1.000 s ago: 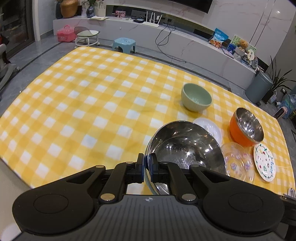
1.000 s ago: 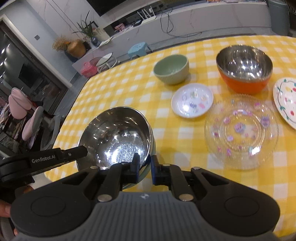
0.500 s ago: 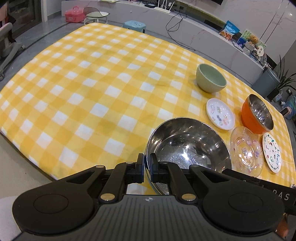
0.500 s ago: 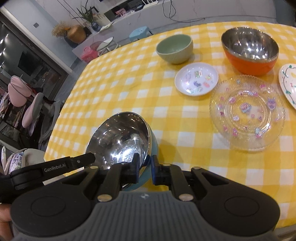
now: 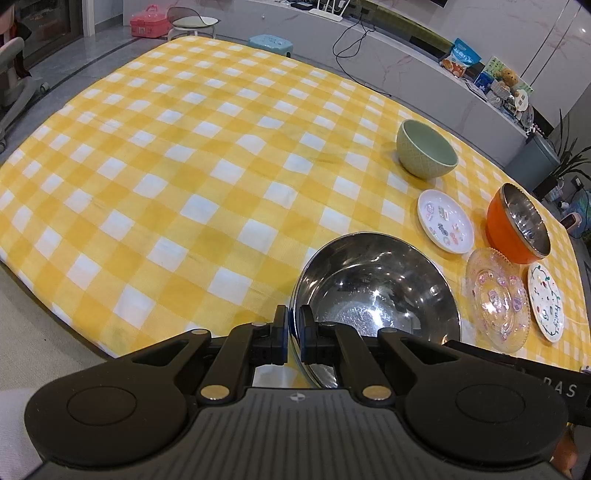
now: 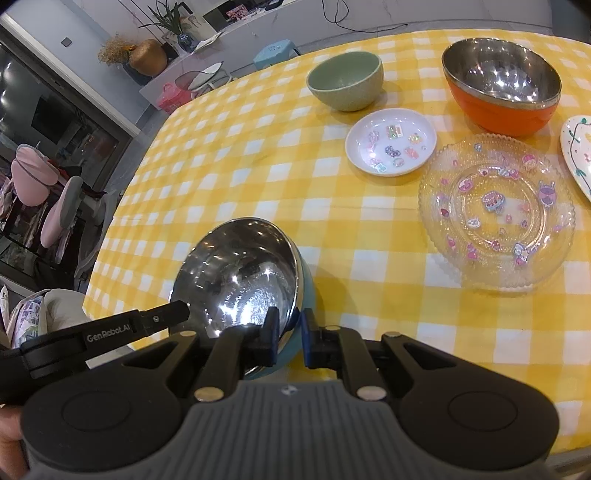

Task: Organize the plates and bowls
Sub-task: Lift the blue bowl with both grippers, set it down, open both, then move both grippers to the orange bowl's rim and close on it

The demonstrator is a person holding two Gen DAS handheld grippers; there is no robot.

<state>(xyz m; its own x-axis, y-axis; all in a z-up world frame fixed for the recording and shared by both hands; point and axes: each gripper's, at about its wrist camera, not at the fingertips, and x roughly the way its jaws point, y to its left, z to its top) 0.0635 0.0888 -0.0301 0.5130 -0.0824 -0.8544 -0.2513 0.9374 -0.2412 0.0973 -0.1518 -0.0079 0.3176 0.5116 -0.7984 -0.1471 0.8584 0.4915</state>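
Note:
A steel bowl with a blue outside [image 5: 376, 291] [image 6: 243, 280] is held tilted over the near edge of the yellow checked table [image 5: 184, 177]. My left gripper [image 5: 292, 338] is shut on its rim. My right gripper [image 6: 288, 339] is shut on the opposite rim. Further right stand a green bowl [image 5: 424, 149] [image 6: 345, 79], an orange steel-lined bowl [image 5: 517, 229] [image 6: 502, 85], a small white sticker plate [image 5: 445, 220] [image 6: 391, 142], a clear glass plate [image 5: 496, 299] [image 6: 496, 210] and a white painted plate [image 5: 546, 302] [image 6: 578, 147].
The left and middle of the tablecloth show only bare cloth. Beyond the table are a blue stool [image 5: 271, 42], a pink box [image 5: 149, 26], a long white counter and a grey bin [image 5: 535, 158]. Chairs [image 6: 55, 206] stand at the left.
Both grippers have lifted and pulled back with the steel bowl, so more of the table shows. The other dishes have not moved.

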